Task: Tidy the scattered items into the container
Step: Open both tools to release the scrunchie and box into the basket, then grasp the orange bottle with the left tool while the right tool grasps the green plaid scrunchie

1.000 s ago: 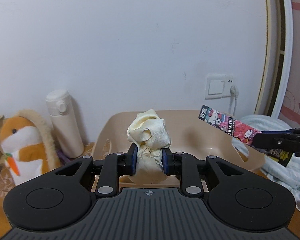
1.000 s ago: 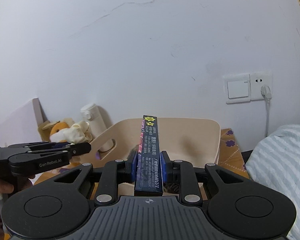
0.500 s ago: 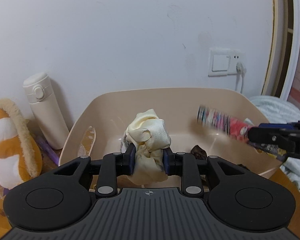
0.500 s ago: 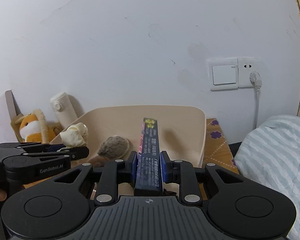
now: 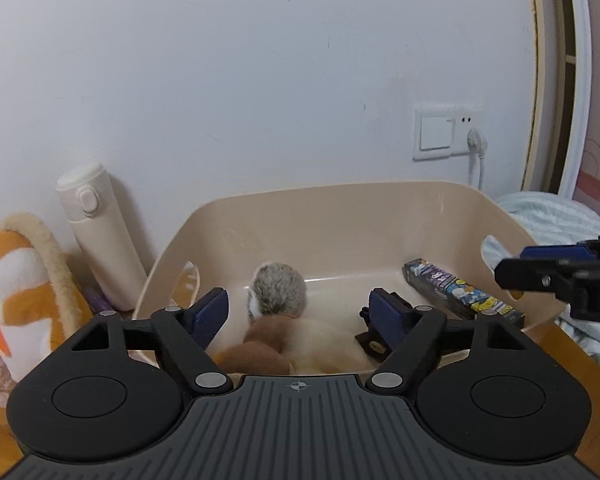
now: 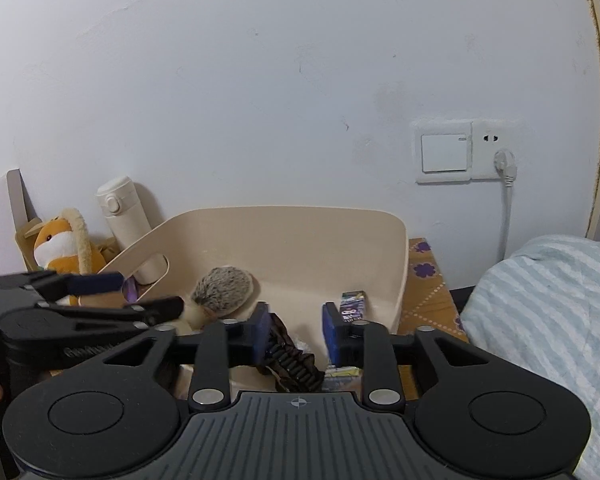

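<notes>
i log the white wall (image 5: 260, 80) first, the largest surface, carrying a switch and socket plate (image 6: 466, 151) with a plugged cable (image 6: 507, 208)

striped bedding (image 6: 548, 304): pale blue and white, at my right, beside the wooden tabletop (image 6: 432, 292)

container (image 5: 340, 216): beige tub with cut-out handles, standing on the tabletop against the wall; in the right wrist view (image 6: 300, 236) i see it from its right side

left gripper (image 5: 298, 314): jaws spread wide, holding nothing, poised above the near edge of the tub; it shows from the side in the right wrist view (image 6: 140, 296)

right gripper (image 6: 296, 332): jaws parted wide, holding nothing, over the tub's near right part; its tips enter the left wrist view at the right edge (image 5: 540, 276)

plush hamster (image 5: 16, 280): orange and white, outside the tub at its left

flask (image 5: 100, 236): cream, upright, between the plush and the tub, touching the wall

cream cloth (image 5: 320, 340): lying inside the tub beneath my left jaws, next to a brown fuzzy piece (image 5: 260, 340)

grey furry toy (image 5: 278, 290): inside the tub, just behind the cloth

printed carton (image 5: 460, 294): long, lying flat inside the tub along its right wall

dark ribbed item (image 6: 292, 356): inside the tub, below my right jaws; i cannot tell what it is
</notes>
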The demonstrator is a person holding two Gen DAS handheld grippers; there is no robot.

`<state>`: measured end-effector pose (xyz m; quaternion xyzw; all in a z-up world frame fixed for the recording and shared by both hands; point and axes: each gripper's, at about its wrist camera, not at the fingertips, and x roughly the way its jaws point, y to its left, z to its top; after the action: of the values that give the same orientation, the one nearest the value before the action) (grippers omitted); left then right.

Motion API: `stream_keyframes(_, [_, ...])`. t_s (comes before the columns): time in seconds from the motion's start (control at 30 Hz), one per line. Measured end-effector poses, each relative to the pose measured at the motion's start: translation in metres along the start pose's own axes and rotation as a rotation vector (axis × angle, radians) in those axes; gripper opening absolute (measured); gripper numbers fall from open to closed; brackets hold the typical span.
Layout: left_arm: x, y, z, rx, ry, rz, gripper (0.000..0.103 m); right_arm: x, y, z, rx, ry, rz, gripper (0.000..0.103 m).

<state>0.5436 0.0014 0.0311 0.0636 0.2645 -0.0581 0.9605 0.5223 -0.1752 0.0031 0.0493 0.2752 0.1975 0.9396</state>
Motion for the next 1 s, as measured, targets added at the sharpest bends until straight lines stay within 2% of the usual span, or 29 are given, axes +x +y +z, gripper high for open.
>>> stream_keyframes(0.1, [-0.01, 0.004, -0.002, 0.012, -0.007, 0.0, 0.08, -0.008, 0.003, -0.006, -0.015, -0.009, -0.004, 0.045])
stream_keyframes(0.27, [-0.031, 0.009, -0.01, 0.038, -0.037, 0.026, 0.08, -0.027, 0.012, -0.012, -0.041, -0.043, -0.009, 0.061])
stream_keyframes(0.47, [-0.057, 0.024, -0.023, 0.048, -0.086, 0.071, 0.082, -0.052, 0.04, -0.025, -0.131, -0.077, 0.024, 0.071])
stream_keyframes(0.77, [-0.076, 0.061, -0.055, 0.024, -0.028, 0.103, 0.084, -0.06, 0.095, -0.058, -0.367, -0.037, 0.071, 0.073])
stream_keyframes(1.0, [-0.073, 0.082, -0.089, 0.007, 0.043, 0.11, 0.084, -0.048, 0.112, -0.071, -0.387, 0.022, 0.102, 0.073])
